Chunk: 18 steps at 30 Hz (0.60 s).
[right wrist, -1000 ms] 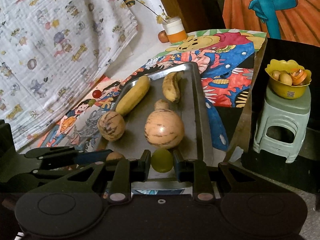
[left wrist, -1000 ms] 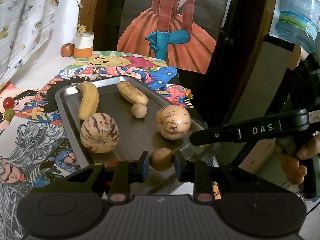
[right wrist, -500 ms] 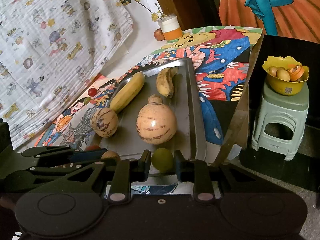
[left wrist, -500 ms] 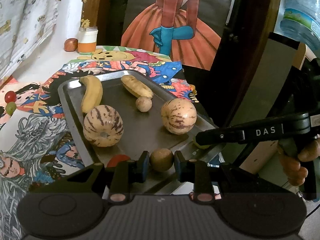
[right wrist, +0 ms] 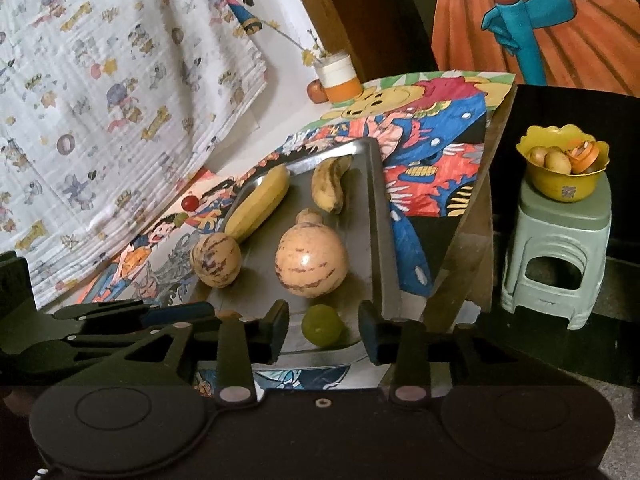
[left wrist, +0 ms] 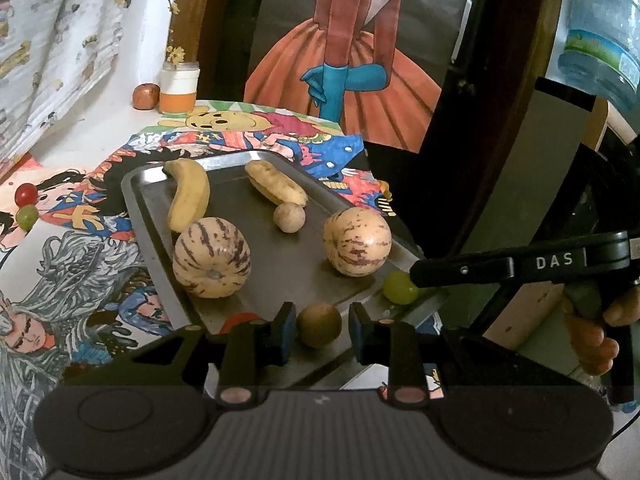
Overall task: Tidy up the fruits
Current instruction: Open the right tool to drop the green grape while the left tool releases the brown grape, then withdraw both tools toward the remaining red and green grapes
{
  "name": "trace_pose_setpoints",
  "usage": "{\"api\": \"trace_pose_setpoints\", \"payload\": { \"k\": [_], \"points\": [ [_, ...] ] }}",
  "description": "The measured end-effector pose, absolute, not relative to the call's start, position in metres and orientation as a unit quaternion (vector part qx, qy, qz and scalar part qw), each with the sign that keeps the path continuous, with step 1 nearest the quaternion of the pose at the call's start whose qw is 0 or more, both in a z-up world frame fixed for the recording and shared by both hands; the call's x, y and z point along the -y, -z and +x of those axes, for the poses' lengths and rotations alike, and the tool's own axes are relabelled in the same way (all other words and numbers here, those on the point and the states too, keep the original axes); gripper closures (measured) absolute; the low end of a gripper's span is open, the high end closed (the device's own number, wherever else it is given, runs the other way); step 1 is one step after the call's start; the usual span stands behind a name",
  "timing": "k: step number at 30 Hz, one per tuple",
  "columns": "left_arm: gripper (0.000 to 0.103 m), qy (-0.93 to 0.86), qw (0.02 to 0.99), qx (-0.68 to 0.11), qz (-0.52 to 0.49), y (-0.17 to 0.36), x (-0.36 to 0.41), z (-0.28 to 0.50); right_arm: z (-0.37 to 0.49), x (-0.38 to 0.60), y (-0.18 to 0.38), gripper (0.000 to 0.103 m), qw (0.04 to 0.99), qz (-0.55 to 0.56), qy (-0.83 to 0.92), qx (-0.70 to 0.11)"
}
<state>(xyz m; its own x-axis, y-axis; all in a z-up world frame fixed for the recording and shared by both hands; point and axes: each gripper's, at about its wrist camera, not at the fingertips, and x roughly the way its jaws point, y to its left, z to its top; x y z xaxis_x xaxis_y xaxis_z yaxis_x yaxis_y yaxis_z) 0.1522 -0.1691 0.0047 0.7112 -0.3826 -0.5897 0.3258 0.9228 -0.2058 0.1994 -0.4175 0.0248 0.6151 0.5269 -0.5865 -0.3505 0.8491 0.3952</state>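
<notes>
1. The left hand-held gripper (left wrist: 322, 330) has a small brown round fruit (left wrist: 319, 325) between its jaws at the near edge of the metal tray (left wrist: 132, 196). Its jaws are easing apart. A sliver of gap shows on either side of the fruit, so it looks let go, sitting on the tray.
2. The right hand-held gripper (right wrist: 323, 330) straddles a green grape (right wrist: 321, 325) at the tray's near right corner. Its jaws are opening, with clear space between each pad and the grape, which rests on the tray floor.
3. What the coming move turns on: each fruit lies dead ahead of its own gripper, centred between the fingers. Both are round, so no long axis matters. I judge a straight pull back would clear them.
4. Farther up the tray lie two striped pepino melons (left wrist: 211, 257) (left wrist: 357, 241), a little round fruit (left wrist: 289, 218), a banana (left wrist: 188, 196) and a second, spotted banana (left wrist: 276, 188).
5. The left view shows the right tool from the side, its tip touching or just over the grape, and fingers (left wrist: 592, 340) on its handle.
6. Only the right view shows the yellow bowl (right wrist: 560, 188) of fruit on a green stool (right wrist: 560, 248), well apart from the counter (left wrist: 100, 144). Only the left view clearly shows the red and green grapes (left wrist: 26, 205) left on the counter beside the tray.
</notes>
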Motion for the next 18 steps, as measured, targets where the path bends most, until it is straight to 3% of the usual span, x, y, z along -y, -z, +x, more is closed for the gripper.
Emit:
{"api": "trace_pose_setpoints", "payload": {
  "k": [4,7,10,18],
  "points": [
    [0.062,0.187,0.929,-0.315,-0.053,-0.011,0.164,0.146,0.189,0.419,-0.033,0.041,0.903,0.113,-0.239,-0.34],
    [0.043,0.177,0.936,-0.299,-0.061,-0.018,0.159,0.139,0.181,0.418,-0.039,0.032,0.912,0.102,-0.237,-0.32],
    [0.04,0.17,0.94,-0.287,-0.069,-0.025,0.154,0.134,0.173,0.416,-0.045,0.025,0.917,0.095,-0.237,-0.305],
    [0.016,0.147,0.952,-0.257,-0.077,-0.042,0.14,0.119,0.149,0.401,-0.062,0.006,0.934,0.067,-0.237,-0.259]
  ]
}}
